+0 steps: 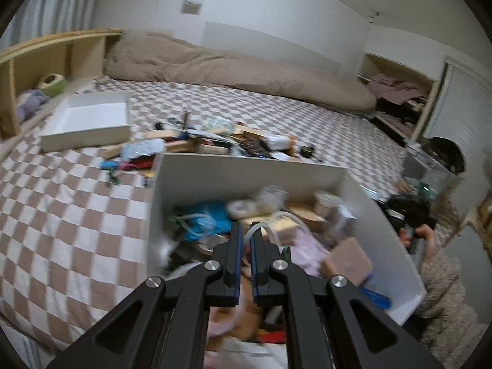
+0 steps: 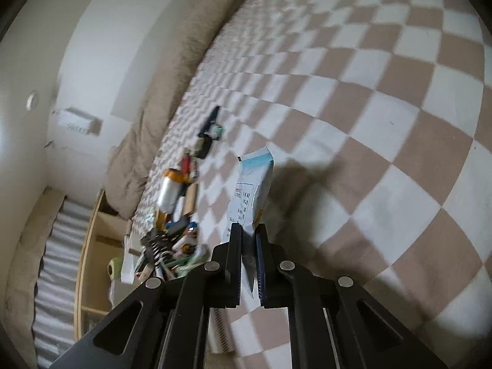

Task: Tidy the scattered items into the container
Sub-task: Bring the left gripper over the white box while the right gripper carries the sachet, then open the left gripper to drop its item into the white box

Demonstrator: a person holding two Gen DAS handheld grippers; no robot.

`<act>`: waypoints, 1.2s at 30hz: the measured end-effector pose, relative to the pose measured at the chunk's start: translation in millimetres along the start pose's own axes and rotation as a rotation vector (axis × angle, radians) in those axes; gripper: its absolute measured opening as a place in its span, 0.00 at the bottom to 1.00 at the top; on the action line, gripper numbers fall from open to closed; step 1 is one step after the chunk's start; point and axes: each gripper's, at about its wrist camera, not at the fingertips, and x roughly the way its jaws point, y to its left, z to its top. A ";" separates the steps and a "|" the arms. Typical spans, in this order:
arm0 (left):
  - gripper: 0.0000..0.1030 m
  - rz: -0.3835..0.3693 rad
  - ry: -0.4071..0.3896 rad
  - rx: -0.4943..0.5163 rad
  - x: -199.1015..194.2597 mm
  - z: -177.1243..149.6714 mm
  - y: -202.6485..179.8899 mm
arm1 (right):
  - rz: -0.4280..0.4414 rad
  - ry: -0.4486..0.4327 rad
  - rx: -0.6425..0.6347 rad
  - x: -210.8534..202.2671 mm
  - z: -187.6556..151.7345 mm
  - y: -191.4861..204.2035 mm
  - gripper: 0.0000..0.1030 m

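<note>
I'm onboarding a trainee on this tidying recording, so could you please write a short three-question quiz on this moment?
1. True or false: the right gripper is shut on a blue and white packet.
2. Which box already holds items? A) the shallow white tray near the wooden shelf B) the tall white box under the left gripper C) both
3. Fill in: the loose pile of items lies on a bed cover with a ______ pattern.

Key: 1 true; the packet sticks up from between the closed fingers. 2 B; the tray looks bare inside. 3 checkered, brown and white.
</note>
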 end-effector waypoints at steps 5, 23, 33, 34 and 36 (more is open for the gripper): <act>0.05 -0.098 0.051 -0.003 10.5 -8.4 -31.5 | 0.020 0.026 -0.116 -3.9 -8.2 33.1 0.09; 0.05 -0.218 0.080 0.109 42.7 -19.8 -118.8 | 0.152 0.093 -0.461 -70.3 -48.5 132.1 0.09; 0.05 -0.208 0.109 0.242 60.6 -32.2 -157.7 | 0.156 0.139 -0.600 -73.5 -75.5 157.4 0.09; 0.05 -0.206 0.114 0.257 62.9 -33.8 -160.0 | 0.157 0.142 -0.607 -74.6 -77.2 158.6 0.09; 0.05 -0.205 0.127 0.279 68.0 -37.0 -163.7 | 0.165 0.154 -0.618 -74.6 -80.8 161.7 0.09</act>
